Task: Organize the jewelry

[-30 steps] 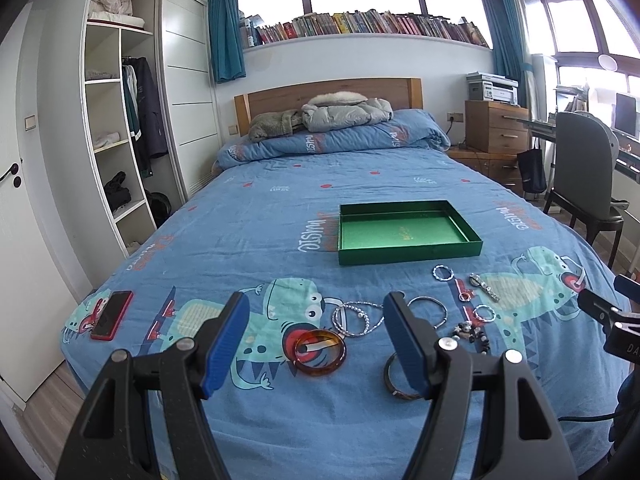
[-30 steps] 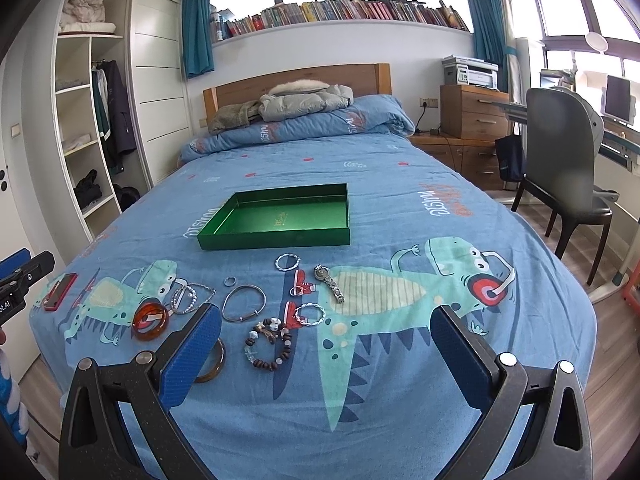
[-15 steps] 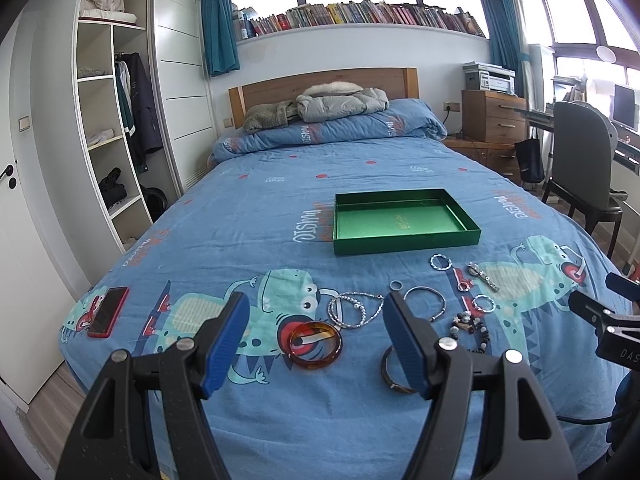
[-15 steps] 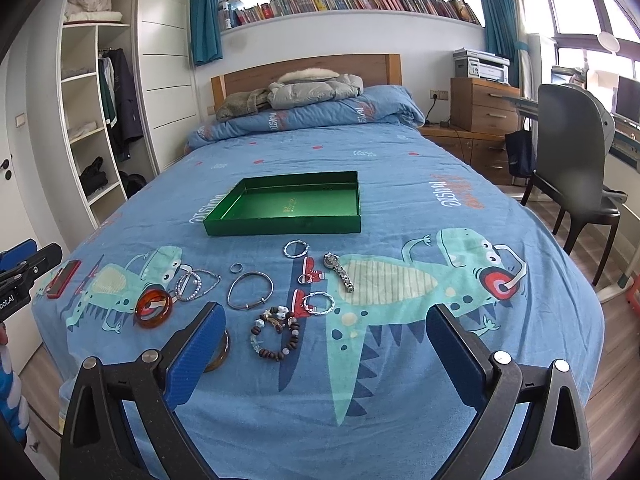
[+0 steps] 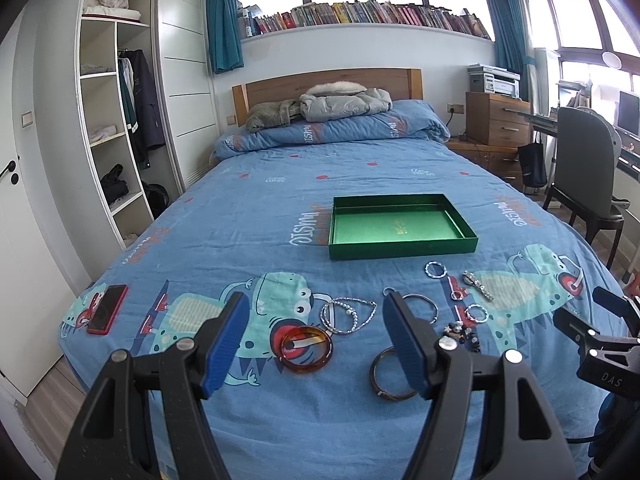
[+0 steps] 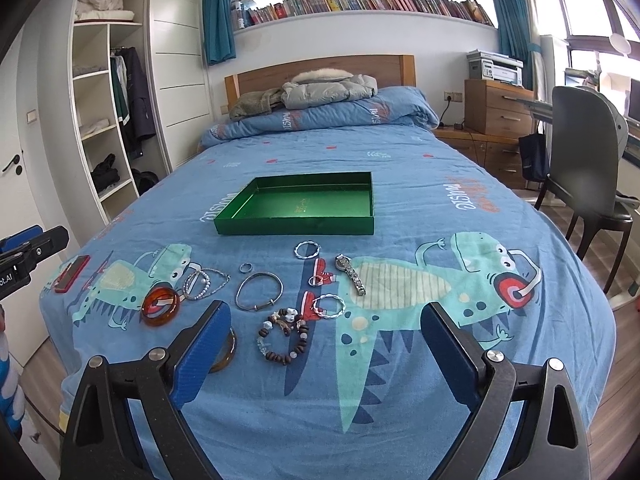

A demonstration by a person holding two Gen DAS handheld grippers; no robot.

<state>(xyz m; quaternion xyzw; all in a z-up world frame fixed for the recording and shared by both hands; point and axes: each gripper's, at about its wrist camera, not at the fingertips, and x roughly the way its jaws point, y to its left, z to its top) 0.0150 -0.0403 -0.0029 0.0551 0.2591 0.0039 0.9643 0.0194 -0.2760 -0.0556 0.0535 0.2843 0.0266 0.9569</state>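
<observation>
On the bed: your jewelry is spread across the blue dinosaur bedspread [image 6: 420, 216], near edge, none of it in the tray.
Left gripper [image 5: 316, 338]: yours, jaws moderately apart, nothing between the pads, hovering over the near edge of the spread.
Right gripper [image 6: 326, 346]: jaws spread wide, nothing held, also above the near edge.
Green tray [image 6: 280, 226]: shallow, sits mid-bed at 12 o'clock from the jewelry; floor looks bare apart from a small gold mark.
Amber bangle [image 5: 306, 349]: lies flat between your left pads in the left view; at 9 o'clock of the group in the right view [image 6: 161, 305].
Pearl strand [image 5: 347, 314]: just at 1 o'clock of the amber bangle, touching or nearly so, hard to tell.
Brown bangle [image 5: 390, 376]: flat, partly behind your left gripper's right pad; in the right view mostly hidden by the right gripper's left pad.
Silver bangle [image 6: 259, 291]: open hoop, centre of the group.
Small ring [image 6: 246, 267]: at 11 o'clock of the silver bangle.
Bead bracelet [image 6: 285, 336]: at 6 o'clock of the group, nearest your right gripper.
Twisted hoop [image 6: 307, 249]: closest piece to the tray.
Second twisted hoop [image 6: 328, 306]: at 1 o'clock of the bead bracelet.
Watch [image 6: 351, 273]: lying diagonal at 3 o'clock of the group.
Red phone [image 5: 107, 309]: far 9 o'clock on the bedspread, well apart from the jewelry.
</observation>
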